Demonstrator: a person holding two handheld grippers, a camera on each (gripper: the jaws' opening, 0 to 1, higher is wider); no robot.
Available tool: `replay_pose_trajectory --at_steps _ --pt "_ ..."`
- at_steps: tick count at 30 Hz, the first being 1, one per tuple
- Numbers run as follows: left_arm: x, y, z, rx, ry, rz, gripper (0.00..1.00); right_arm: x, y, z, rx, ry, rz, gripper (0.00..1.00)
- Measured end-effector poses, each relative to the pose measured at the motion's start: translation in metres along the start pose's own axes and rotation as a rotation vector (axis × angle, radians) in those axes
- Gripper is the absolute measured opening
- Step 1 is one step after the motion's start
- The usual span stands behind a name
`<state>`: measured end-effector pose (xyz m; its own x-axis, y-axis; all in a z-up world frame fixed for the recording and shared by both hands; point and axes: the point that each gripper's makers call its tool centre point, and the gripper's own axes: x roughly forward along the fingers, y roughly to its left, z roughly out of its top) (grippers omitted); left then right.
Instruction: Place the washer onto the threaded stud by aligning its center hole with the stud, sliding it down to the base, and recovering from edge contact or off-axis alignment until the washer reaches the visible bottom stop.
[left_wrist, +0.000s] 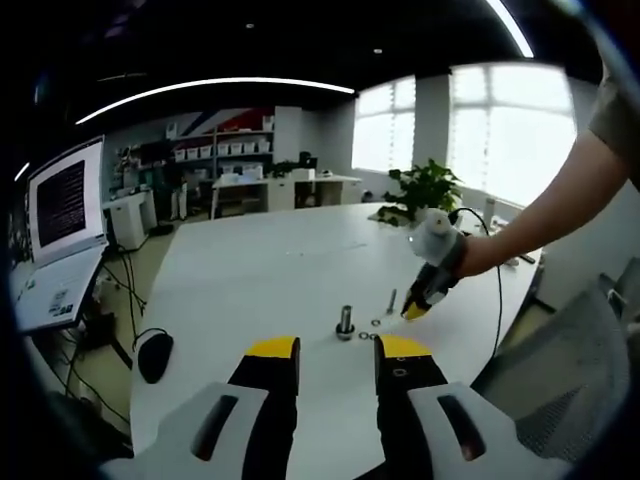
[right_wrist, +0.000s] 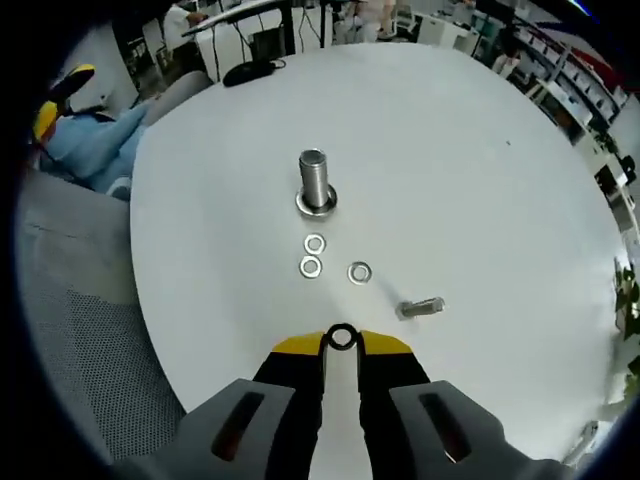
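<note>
An upright threaded stud stands on the white table, with a ring at its base. My right gripper hovers short of it, shut on a washer pinched between its yellow tips. Three loose washers lie between gripper and stud. From the left gripper view, the stud is just beyond my open left gripper, which holds nothing. The right gripper, in a person's hand, points down at the table to the right of the stud.
A small bolt lies on its side by the loose washers. A laptop and a black mouse sit to the left, and a plant at the far edge. A mesh chair stands at the table's right.
</note>
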<state>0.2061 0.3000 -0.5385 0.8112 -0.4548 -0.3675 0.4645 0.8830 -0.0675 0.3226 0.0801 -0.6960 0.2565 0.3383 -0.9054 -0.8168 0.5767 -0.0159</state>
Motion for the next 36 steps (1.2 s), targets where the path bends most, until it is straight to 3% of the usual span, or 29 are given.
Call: replay_pose_trajectory --at_steps 12,16,36 --pt "0.0 -0.001 0.0 0.005 0.0 -0.003 0.27 -0.026 -0.02 0.016 -0.077 -0.074 -0.103 0.13" --pt "0.0 -0.002 0.0 0.011 0.004 -0.004 0.27 -0.028 -0.031 0.024 -0.065 -0.1 -0.127 0.13" --pt "-0.001 0.003 -0.002 0.001 0.011 0.011 0.27 -0.005 -0.053 0.026 -0.113 -0.012 -0.132 0.14"
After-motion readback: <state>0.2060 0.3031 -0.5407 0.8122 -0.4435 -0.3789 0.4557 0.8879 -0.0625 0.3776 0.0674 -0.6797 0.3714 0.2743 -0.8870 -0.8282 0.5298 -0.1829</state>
